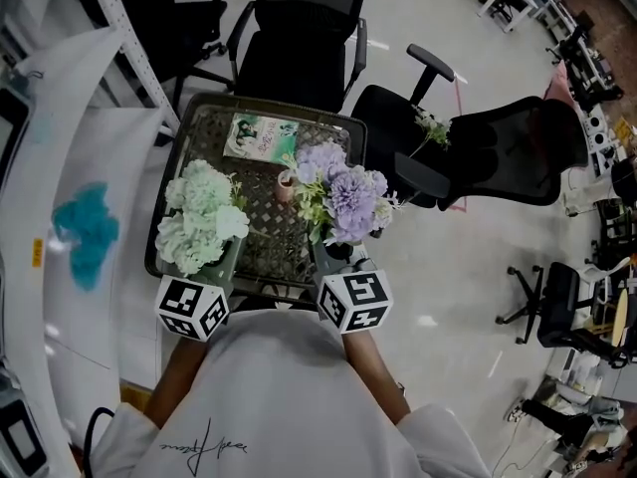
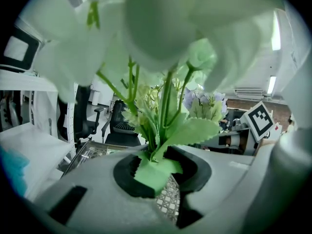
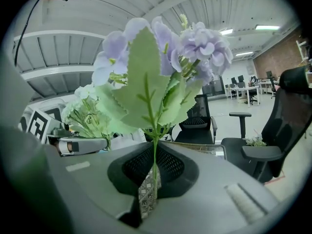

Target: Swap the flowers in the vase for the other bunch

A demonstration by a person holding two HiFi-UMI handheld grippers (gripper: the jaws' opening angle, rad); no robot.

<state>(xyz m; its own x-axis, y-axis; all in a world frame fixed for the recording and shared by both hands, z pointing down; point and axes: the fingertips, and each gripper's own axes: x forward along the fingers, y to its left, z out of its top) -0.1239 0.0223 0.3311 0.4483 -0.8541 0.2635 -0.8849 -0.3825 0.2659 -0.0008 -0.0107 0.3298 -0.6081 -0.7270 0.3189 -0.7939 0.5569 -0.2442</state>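
A small pinkish vase [image 1: 286, 186] stands upright near the middle of the dark mesh table [image 1: 261, 239]. My left gripper [image 1: 227, 267] is shut on the stems of a white-green flower bunch [image 1: 203, 217], held upright over the table's left side. In the left gripper view a green leaf and stems [image 2: 155, 165] sit pinched between the black pads. My right gripper [image 1: 334, 257] is shut on the thin stem [image 3: 154, 160] of a purple flower bunch [image 1: 344, 191], upright just to the right of the vase. Both bunches flank the vase without touching it.
A printed card [image 1: 257, 135] lies at the table's far edge. Black office chairs stand behind the table [image 1: 299, 38] and at its right [image 1: 498, 152], one with a small sprig [image 1: 434, 125] on its armrest. A white surface with a teal patch [image 1: 88, 232] runs along the left.
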